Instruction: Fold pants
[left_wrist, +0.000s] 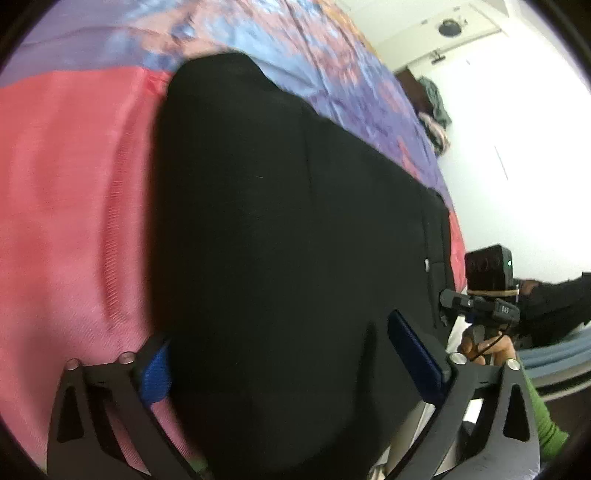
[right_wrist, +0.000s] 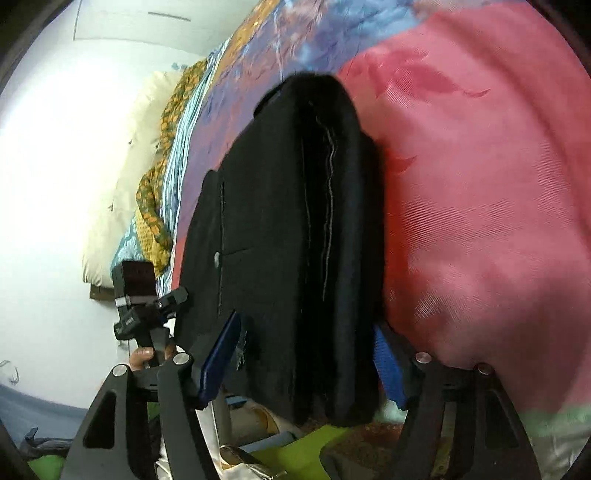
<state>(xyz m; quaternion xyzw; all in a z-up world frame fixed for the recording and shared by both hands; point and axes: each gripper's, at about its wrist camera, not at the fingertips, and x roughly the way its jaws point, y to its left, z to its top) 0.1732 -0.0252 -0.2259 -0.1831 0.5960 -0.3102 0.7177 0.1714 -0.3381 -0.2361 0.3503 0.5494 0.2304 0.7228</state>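
The folded black cloth pants (left_wrist: 280, 229) lie mid-frame on the pink bed (left_wrist: 74, 206). The left gripper (left_wrist: 284, 354) and the right gripper (right_wrist: 306, 354) are both wide, holding nothing. Next, I think, they must pinch an edge and fold again.

The black pants (left_wrist: 280, 229) lie long on the bed (left_wrist: 66, 206) and fill the middle. The pink cover beside them is bare, so a gripper can pass there. On the other side the bed ends close to the pants, and each view shows the other gripper there. At the far end, a pillow (right_wrist: 122, 173) and bunched cloth (right_wrist: 162, 155) block the way.
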